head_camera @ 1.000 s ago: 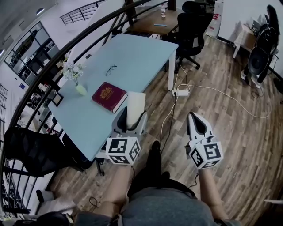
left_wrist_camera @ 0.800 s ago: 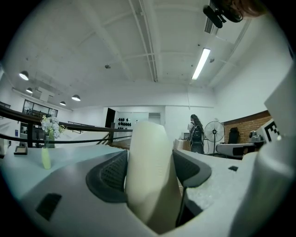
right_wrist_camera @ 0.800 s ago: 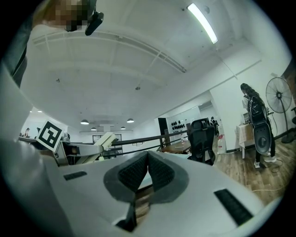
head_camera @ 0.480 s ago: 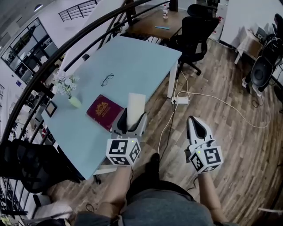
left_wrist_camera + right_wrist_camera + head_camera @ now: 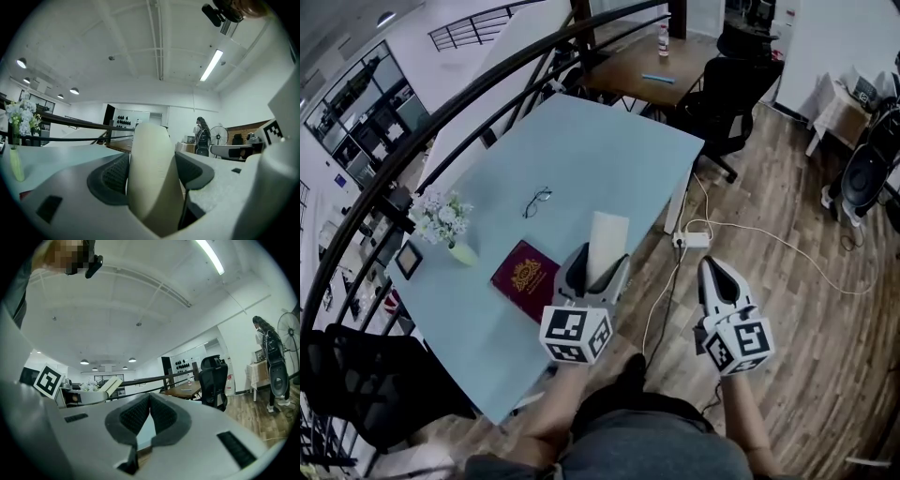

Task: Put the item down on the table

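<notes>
My left gripper (image 5: 598, 267) is shut on a pale cream flat item (image 5: 606, 246) that stands upright between its jaws, over the near right edge of the light blue table (image 5: 581, 141). In the left gripper view the cream item (image 5: 152, 173) fills the gap between the dark pads. My right gripper (image 5: 717, 277) hangs over the wooden floor to the right of the table, jaws closed together with nothing between them (image 5: 149, 416).
On the table lie a dark red book (image 5: 525, 277), a pair of glasses (image 5: 536, 201) and a small vase of white flowers (image 5: 445, 225). A black railing curves along the table's far side. Office chairs (image 5: 736, 89), a power strip (image 5: 695, 240) and cables are on the floor at right.
The view has shifted closer over the table. My left gripper with the cream item has moved forward and right, nearer the table's edge beside the red book. The right gripper keeps its pose.
</notes>
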`<state>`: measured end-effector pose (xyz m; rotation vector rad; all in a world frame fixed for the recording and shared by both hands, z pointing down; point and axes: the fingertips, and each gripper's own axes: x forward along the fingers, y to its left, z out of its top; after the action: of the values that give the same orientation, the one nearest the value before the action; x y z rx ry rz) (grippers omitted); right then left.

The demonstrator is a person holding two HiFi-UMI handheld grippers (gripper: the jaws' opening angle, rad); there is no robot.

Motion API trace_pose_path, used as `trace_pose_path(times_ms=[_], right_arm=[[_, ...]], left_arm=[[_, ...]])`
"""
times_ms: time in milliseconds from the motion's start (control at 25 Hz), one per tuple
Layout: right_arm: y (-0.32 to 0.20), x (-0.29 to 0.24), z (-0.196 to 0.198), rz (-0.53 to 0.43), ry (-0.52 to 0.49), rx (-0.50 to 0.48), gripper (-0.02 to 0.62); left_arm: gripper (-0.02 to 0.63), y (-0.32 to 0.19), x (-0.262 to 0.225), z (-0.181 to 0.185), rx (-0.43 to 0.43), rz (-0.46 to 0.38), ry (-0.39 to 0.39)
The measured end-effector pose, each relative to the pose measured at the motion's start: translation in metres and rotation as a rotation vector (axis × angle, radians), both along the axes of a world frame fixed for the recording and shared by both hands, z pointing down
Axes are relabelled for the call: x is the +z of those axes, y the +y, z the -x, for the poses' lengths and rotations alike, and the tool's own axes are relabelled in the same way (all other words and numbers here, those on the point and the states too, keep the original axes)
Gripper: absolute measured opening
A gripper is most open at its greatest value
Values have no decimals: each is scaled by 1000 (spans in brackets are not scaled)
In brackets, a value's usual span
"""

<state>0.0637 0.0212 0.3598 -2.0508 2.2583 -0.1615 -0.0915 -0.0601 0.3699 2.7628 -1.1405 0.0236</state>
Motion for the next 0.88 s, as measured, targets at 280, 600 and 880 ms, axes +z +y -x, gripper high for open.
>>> trace_pose_path(times_ms=[280,600,880], right_arm=[[-37,1,9,4,-3,-2,2],[-69,8,9,22,1,-15,2],[-110,4,-3,13,1,-54,2]], left_arm=[[308,-34,2,1,14,4,22],[308,-67,7,5,-17,6,18],[308,-101,3,2,-72,-2,17]])
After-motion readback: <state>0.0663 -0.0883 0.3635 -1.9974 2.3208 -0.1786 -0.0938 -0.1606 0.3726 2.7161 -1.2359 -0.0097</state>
